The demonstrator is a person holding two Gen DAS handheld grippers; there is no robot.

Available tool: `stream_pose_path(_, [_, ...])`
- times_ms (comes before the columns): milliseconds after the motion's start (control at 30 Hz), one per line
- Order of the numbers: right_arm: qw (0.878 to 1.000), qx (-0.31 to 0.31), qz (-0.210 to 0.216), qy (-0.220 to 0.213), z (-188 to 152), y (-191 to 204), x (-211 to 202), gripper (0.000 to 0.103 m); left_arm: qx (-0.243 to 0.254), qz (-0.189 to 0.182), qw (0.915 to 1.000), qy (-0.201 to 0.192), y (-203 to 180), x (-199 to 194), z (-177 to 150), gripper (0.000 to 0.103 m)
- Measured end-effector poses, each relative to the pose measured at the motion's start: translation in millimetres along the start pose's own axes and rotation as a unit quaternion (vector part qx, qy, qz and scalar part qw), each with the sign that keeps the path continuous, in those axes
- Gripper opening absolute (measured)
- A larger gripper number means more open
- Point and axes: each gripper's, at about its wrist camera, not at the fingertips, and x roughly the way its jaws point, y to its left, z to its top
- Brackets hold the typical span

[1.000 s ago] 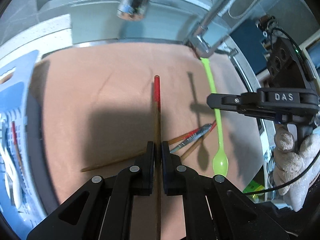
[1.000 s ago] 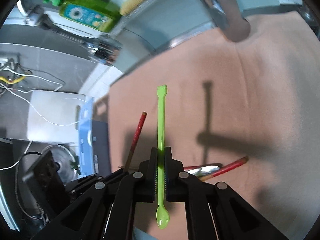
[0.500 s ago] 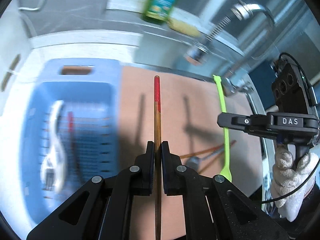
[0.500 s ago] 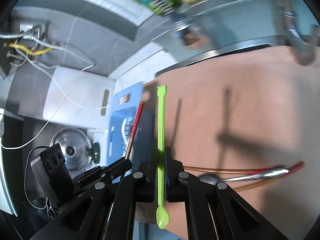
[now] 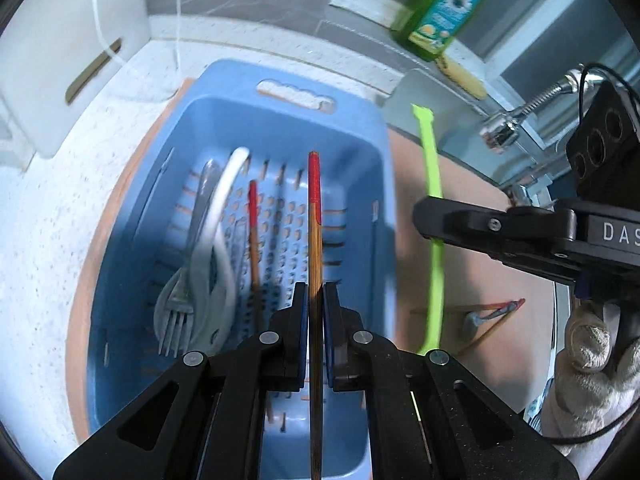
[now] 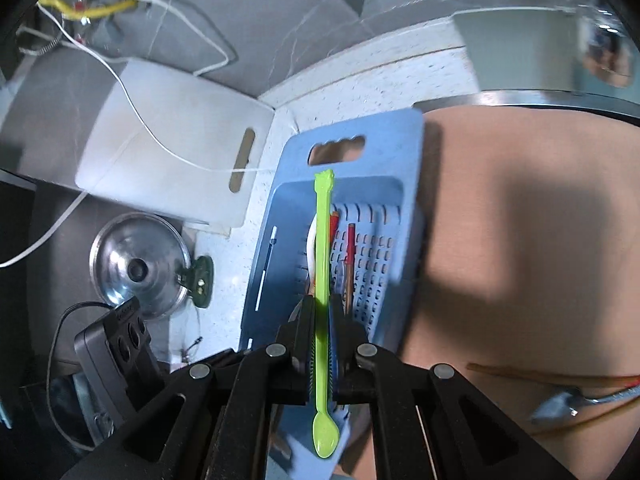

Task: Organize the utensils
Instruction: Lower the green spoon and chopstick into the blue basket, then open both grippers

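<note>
Basket (image 5: 376,216) right half lies open; fork (image 5: 176,304) and spoons crowd its left

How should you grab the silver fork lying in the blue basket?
Probably by the fork's thin handle, coming straight down from above. It lies flat on the blue basket's floor, tines toward the near end, tangled with a white spoon, so the far handle end looks easiest to pinch across its narrow width.
</note>
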Motion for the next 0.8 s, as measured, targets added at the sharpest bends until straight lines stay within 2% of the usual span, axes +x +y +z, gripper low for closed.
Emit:
stream_pose_path(467, [0.996,-0.019,-0.085,0.028,6.8,10.8,65.8,0.006,-0.011,0.022,0.9995,0.018,13.1,29.0,-1.1,0.006])
stream_pose_path(800, [0.991,-0.026,-0.122,0.039,17.6,8.6,92.7,0.006,-0.024,0.024,0.999,0.03,24.2,40.1,1.3,0.006])
